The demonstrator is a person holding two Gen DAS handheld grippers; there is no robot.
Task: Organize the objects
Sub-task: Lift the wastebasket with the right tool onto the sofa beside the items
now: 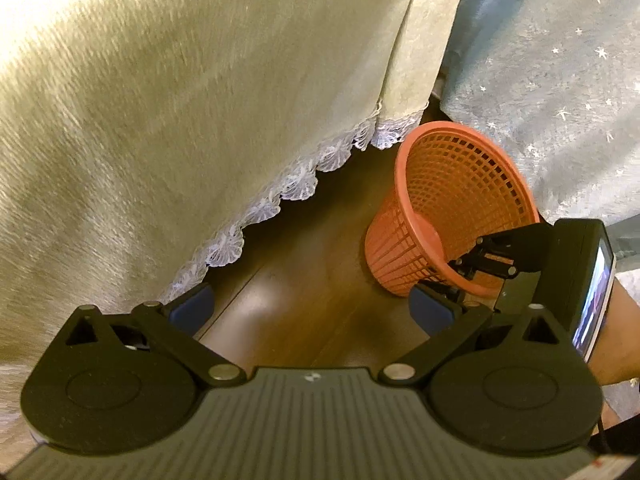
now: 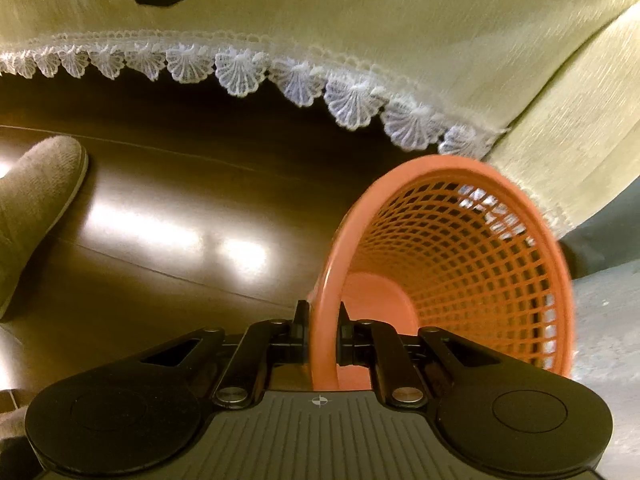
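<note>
An empty orange mesh basket [image 1: 448, 208] is held tilted just above the dark wooden floor [image 1: 304, 280], beside a cream bed cover. My right gripper [image 2: 323, 320] is shut on the basket's near rim [image 2: 324, 312], one finger outside and one inside. It also shows in the left wrist view [image 1: 480, 260] at the basket's rim. My left gripper [image 1: 312, 308] is open and empty, hovering over the floor to the left of the basket.
A cream bed cover with white lace trim [image 1: 224, 240] hangs at left and behind. A pale blue starred fabric [image 1: 560, 92] hangs at right. A grey slipper [image 2: 32, 208] stands on the floor at left in the right wrist view.
</note>
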